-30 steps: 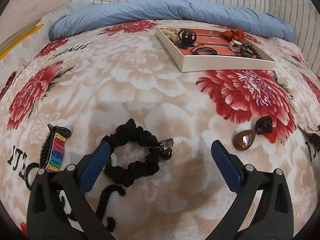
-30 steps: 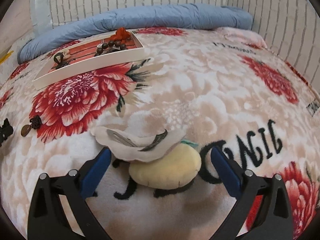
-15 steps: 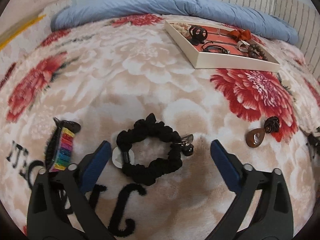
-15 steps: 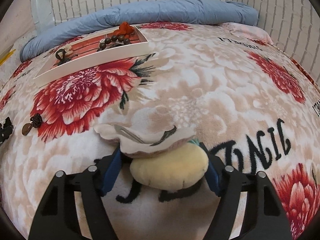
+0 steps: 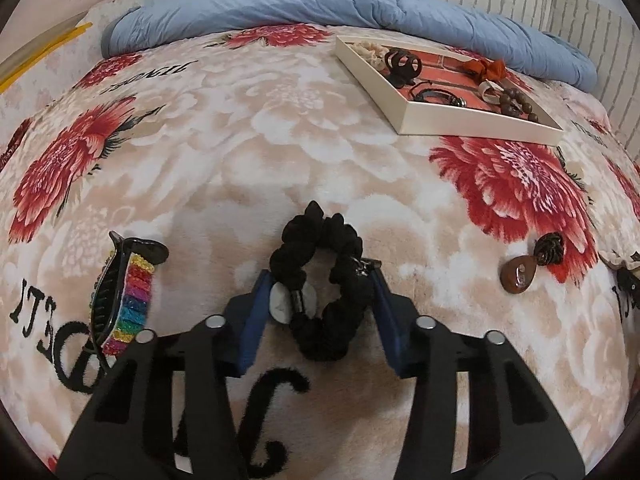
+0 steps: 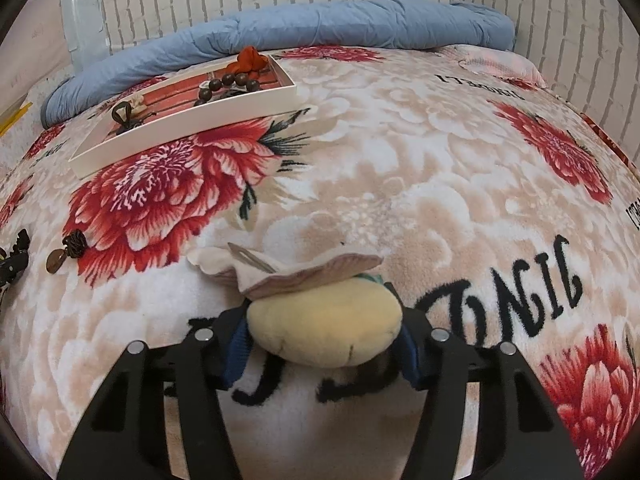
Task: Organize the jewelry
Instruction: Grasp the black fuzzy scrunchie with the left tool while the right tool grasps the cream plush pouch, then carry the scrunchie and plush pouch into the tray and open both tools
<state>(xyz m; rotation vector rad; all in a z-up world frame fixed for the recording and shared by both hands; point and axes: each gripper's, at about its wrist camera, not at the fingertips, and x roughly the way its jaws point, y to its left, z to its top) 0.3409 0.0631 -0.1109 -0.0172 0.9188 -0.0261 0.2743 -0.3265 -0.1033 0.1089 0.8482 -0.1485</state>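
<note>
My left gripper (image 5: 320,300) is shut on a black scrunchie (image 5: 320,280) with a white button charm, on the floral blanket. My right gripper (image 6: 324,344) is shut on a yellow plush hair clip (image 6: 324,328) with a cream fabric petal on top. A white tray (image 5: 472,126) with a red lining stands far right in the left wrist view and holds hair ties, a claw clip, beads and an orange bow. It stands far left in the right wrist view (image 6: 180,128).
A rainbow glitter claw clip (image 5: 124,296) lies left of the left gripper. A brown teardrop pendant clip (image 5: 524,268) lies to its right and shows in the right wrist view (image 6: 64,252). A blue duvet (image 5: 320,8) runs along the brick wall.
Both grippers moved forward and closed: the left one on the black scrunchie, the right one on the yellow plush clip.
</note>
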